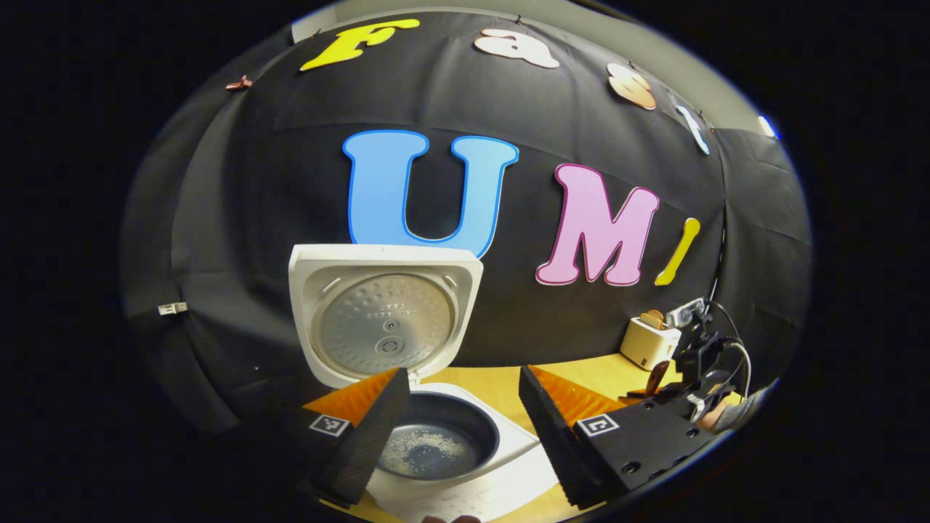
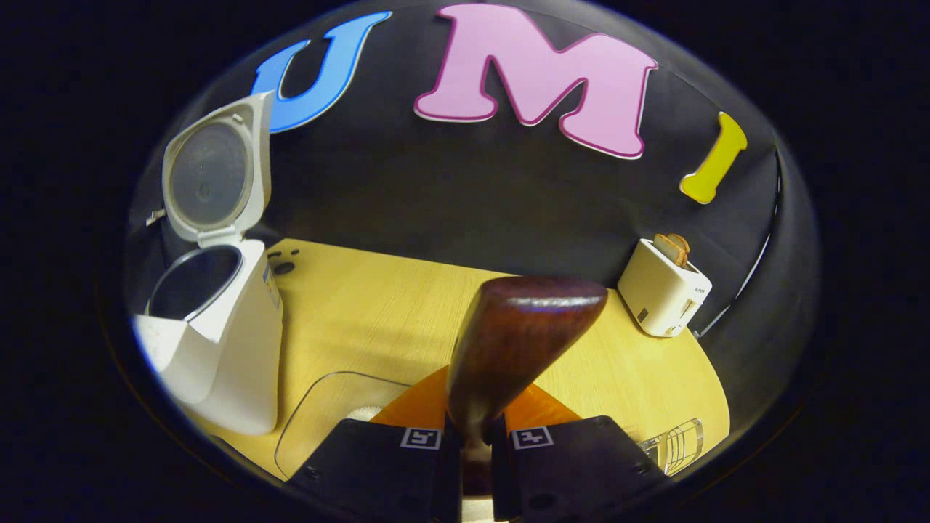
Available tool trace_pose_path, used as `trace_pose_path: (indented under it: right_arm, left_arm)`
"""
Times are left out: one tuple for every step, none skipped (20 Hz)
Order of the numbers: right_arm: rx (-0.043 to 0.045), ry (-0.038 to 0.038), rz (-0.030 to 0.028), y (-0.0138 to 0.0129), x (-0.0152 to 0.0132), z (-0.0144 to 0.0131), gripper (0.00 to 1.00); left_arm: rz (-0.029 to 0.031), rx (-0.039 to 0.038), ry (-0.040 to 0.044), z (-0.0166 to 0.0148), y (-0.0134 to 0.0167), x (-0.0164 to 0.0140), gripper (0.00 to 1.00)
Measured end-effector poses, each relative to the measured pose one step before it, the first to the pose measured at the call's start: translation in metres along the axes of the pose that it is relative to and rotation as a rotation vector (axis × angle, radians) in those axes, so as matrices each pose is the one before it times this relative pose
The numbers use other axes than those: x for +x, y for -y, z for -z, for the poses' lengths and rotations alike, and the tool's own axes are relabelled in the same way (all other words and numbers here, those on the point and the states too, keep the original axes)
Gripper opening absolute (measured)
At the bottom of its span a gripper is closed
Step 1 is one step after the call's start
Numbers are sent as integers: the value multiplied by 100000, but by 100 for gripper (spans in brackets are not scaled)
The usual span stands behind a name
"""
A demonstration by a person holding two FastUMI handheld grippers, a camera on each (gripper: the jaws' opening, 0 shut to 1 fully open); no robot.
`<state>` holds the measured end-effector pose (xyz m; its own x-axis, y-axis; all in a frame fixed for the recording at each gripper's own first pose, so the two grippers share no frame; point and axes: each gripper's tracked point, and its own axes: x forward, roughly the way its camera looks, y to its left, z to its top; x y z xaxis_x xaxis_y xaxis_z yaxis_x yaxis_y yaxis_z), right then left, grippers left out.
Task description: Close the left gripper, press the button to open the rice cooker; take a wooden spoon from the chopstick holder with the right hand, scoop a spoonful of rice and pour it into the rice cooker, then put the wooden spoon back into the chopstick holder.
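While the right gripper (image 2: 468,436) clamps the glossy dark wooden spoon (image 2: 519,338), the left gripper (image 1: 461,428) gapes over the lid-up white rice cooker (image 1: 436,436), rice grains dusting its round pot at 6 o'clock.

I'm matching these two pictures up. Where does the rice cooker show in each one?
Left gripper view: rice cooker low at centre, lid up, between the fingers.
Right gripper view: rice cooker at the left edge, lid up, on the table.
Shared landmark: the toaster, right side in both.
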<state>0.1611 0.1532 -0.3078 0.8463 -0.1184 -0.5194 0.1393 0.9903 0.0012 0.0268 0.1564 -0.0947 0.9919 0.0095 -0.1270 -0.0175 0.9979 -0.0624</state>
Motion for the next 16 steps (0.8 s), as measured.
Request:
trace_pose_path:
  right_arm:
    - [1794, -839, -1378, -774, 30, 370, 20]
    - [2293, -738, -1159, -677, 243, 271, 20]
    - [2720, -695, -2282, -834, -47, 132, 19]
    - [2793, -1441, -2278, -783, -27, 348, 19]
    - [2864, -1105, -1371, -416, -99, 249, 19]
    - [4836, -1093, -2225, -465, -96, 226, 20]
    - [5465, -1579, -2323, -380, -138, 272, 20]
    - [7122, -1640, -3010, -641, -34, 412, 20]
    - [7582, -1026, -2564, -377, -247, 309, 20]
    - [5901, -370, -1046, -1, 41, 8, 19]
    - [4928, -104, -388, 266, -54, -5, 20]
    - [4710, 448, -331, 559, -602, -173, 20]
    - [4697, 866, -510, 565, -402, -277, 20]
    - [4841, 1295, -936, 477, -349, -411, 20]
    - [5288, 1517, -1006, 433, -365, -526, 20]
    - [5529, 1584, -1118, 257, -453, -596, 20]
  left_arm:
    - [545, -567, -501, 156, -93, 36, 98]
    - [454, -167, -135, 76, -133, 35, 97]
    - [109, 5, 53, -60, -161, -19, 96]
    - [94, -161, 180, 60, -189, 36, 95]
    - [182, -326, 48, -36, -75, 13, 95]
    - [379, -140, 133, 112, -35, -107, 95]
    - [134, 96, 9, -36, -38, -30, 95]
    - [44, 17, 100, 38, -69, -44, 96]
    - [-5, -85, 110, -103, -75, -60, 96]
    - [-19, 87, 49, -12, -50, -118, 96]
    - [39, 128, 91, -89, 4, -150, 95]
    - [-39, 174, 240, 41, -26, -80, 95]
    - [47, -25, 154, -124, 33, -156, 95]
    - [-30, 184, 361, -23, 15, -88, 95]
    - [-207, 154, 130, -131, -42, -143, 95]
    - [-295, 70, -38, 132, -67, -192, 95]
